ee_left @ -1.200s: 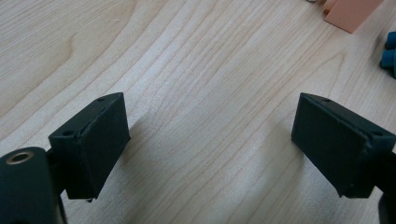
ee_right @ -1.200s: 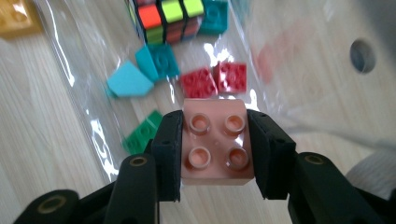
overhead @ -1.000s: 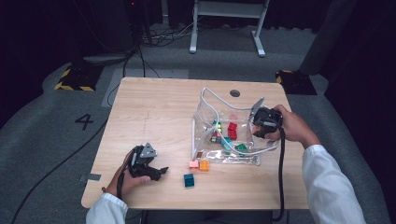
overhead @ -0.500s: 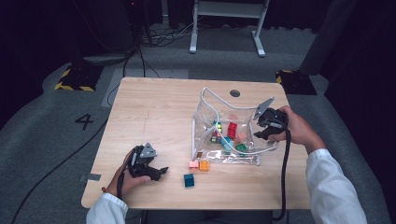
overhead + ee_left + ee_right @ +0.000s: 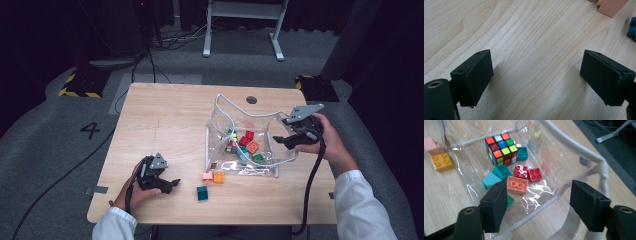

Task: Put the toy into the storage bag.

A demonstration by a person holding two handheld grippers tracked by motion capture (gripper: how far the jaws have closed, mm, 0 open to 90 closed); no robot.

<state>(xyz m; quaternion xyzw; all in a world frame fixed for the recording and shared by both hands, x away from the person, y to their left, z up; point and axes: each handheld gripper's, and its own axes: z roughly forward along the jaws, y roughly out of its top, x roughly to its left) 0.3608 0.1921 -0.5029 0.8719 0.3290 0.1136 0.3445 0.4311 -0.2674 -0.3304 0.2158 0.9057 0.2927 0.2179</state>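
Right gripper view: clear plastic bag (image 5: 544,152), glossy and crinkled, white-trimmed rim, lies on the table (image 5: 446,195) holding bricks and 1 puzzle cube (image 5: 500,148); right gripper (image 5: 539,206) jaws, just opening, stand apart, nothing between them.

- The counter (image 5: 165,120) is light wood with a pretty visible grain, and there's a small dark round hole (image 5: 251,100) near its far edge.
- Grey carpet floor (image 5: 55,155) all around, with a white "4" (image 5: 92,130) marked on it just left of the counter.
- Two yellow-and-black striped pads on the floor, one off the far left corner (image 5: 80,85) and one off the far right corner (image 5: 312,86).
- A tangle of cables (image 5: 160,40) on the floor at the back.
- A white metal frame (image 5: 242,25) stands behind them, its feet on the carpet.
- A little strip of grey tape (image 5: 95,190) is on the floor by the near left corner.
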